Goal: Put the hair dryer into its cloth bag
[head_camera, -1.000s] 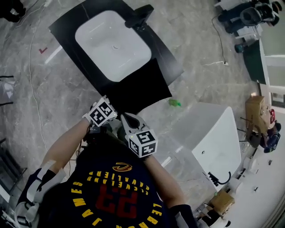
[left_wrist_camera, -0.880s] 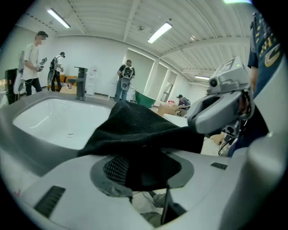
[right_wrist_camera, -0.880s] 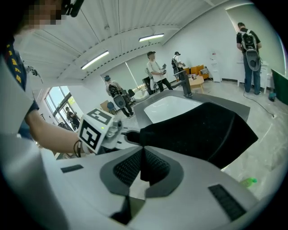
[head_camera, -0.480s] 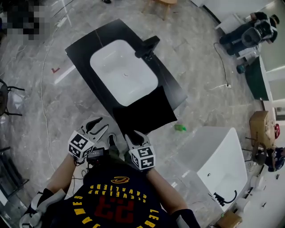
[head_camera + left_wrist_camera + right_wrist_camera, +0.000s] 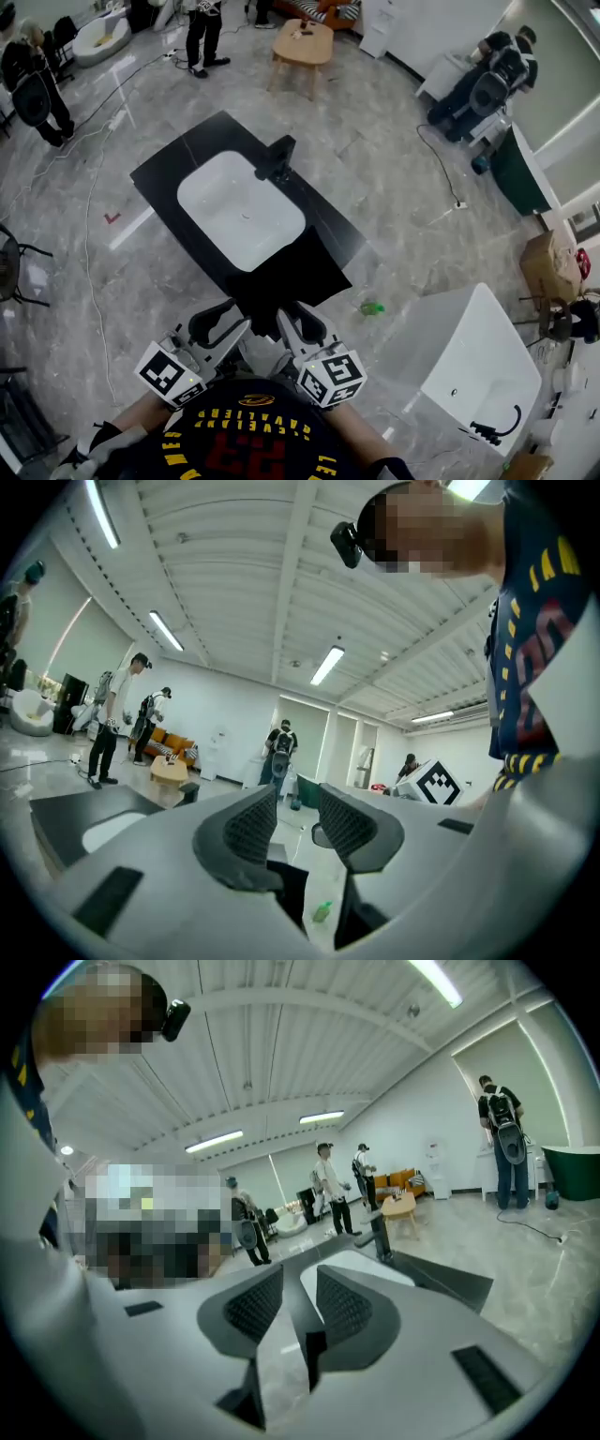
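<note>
both grippers empty, bag sitting on the counter

left gripper (image 5: 230, 323) and right gripper (image 5: 295, 317) sit side by side at 6 o'clock in the head view, jaws apart with nothing between the pads. the black cloth bag (image 5: 300, 277) drapes off the counter (image 5: 164, 173) at their 12 o'clock, 5 o'clock of the white sink (image 5: 242, 211). can't tell if the hair dryer's inside.

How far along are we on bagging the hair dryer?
Done: nothing visible. In hand: nothing; left gripper and right gripper are both open and empty. A black cloth drapes the counter's near edge; the black object by the sink may be the dryer. Left: grasp it, bag it.
</note>
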A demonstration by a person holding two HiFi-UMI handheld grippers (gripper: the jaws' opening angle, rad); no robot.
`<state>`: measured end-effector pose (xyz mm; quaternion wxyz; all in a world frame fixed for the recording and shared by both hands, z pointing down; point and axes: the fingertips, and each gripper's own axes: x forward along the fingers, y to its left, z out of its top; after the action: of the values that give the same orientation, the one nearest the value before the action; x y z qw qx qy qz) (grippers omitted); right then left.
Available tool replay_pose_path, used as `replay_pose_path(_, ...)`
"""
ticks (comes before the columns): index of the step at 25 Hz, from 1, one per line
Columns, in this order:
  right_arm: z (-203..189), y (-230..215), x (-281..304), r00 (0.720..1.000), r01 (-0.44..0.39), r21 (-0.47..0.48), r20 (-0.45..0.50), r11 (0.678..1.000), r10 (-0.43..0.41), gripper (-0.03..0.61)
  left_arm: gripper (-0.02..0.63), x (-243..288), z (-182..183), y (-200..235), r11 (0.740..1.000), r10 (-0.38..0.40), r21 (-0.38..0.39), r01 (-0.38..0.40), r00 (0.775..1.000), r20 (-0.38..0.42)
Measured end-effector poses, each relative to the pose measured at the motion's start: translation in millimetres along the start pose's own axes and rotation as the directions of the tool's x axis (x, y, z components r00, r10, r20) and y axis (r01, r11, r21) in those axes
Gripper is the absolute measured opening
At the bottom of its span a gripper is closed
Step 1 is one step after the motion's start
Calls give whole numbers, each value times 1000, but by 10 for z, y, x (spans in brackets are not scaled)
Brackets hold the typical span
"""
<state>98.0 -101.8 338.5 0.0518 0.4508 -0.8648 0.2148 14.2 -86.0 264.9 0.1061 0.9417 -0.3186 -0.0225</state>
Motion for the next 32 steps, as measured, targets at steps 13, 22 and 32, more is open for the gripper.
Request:
replay_pose_path(13, 684, -134, -1004, 963, 18, -105, 270, 994, 11, 8, 3, 593, 134, -933, 998, -56, 6, 56, 998, 7)
replay_pose_path(22, 840, -137, -1199, 941, -2, -139, 336, 990, 49, 8, 3, 635, 137, -1121, 996, -16, 83, 17, 1000, -11)
replay_pose_path(32, 798, -132, -1191, 944, -26, -158, 321, 987, 77, 8, 3, 630, 78, -1107, 998, 16, 66, -16, 1000, -7)
